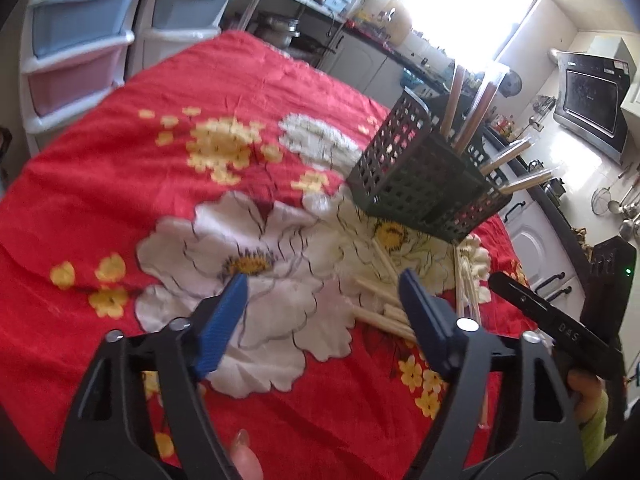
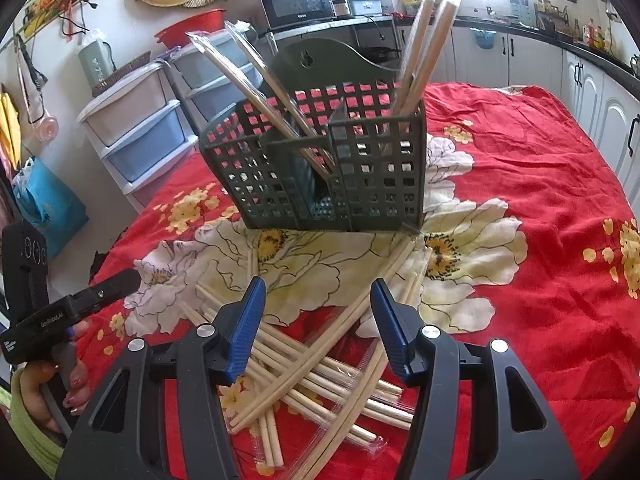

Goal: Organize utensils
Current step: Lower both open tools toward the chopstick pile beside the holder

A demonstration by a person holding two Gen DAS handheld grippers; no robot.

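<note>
My left tongs [image 1: 322,288] stand spread, blue pads apart, with nothing between them but the red flowered cloth [image 1: 120,208] on the desk. They hover over a white flower, and the near ends of the chopsticks [image 1: 380,312] lie just beside the right pad, not touching it as far as I can tell.

My right tongs [image 2: 318,300] are spread about halfway and grip nothing. They hang above the pile of chopsticks [image 2: 320,376], which lie crossed on the cloth [image 2: 540,200], some in clear wrappers. A few long ones run up between the pads in the right wrist view, but the pads do not press on them.

The dark green basket [image 2: 316,168] stands behind the pile, on the cloth, with divided compartments. Wrapped chopsticks lean out of it: a pair from the left compartment, tilting left, and a pair from the right back one, nearly upright.

My left hand [image 2: 60,384] shows at the left edge of the right wrist view, holding its tool.
</note>
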